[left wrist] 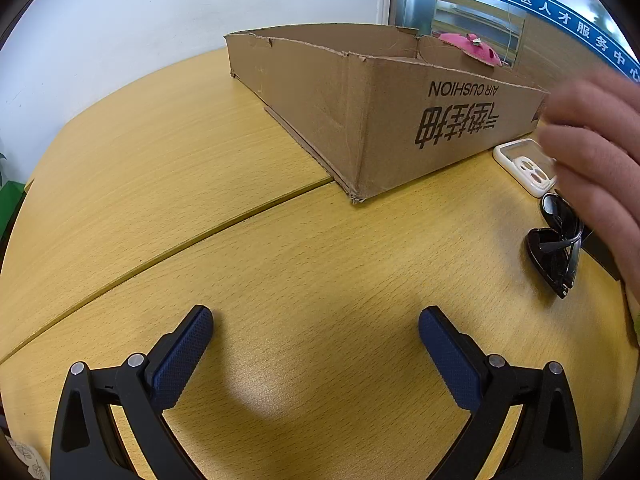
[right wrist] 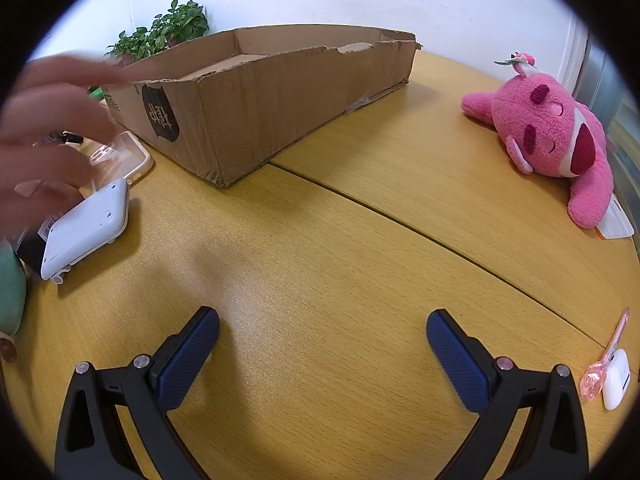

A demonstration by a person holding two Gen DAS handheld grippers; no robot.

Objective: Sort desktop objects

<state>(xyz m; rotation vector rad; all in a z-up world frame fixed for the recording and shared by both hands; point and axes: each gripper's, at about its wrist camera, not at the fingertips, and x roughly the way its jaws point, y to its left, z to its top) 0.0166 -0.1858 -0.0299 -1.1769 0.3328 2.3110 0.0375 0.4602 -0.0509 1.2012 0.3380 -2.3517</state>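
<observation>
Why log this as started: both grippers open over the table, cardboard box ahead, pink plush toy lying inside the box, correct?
Not quite. The right wrist view shows the pink plush toy lying on the table, beside the cardboard box, not inside. Both grippers are open.
</observation>
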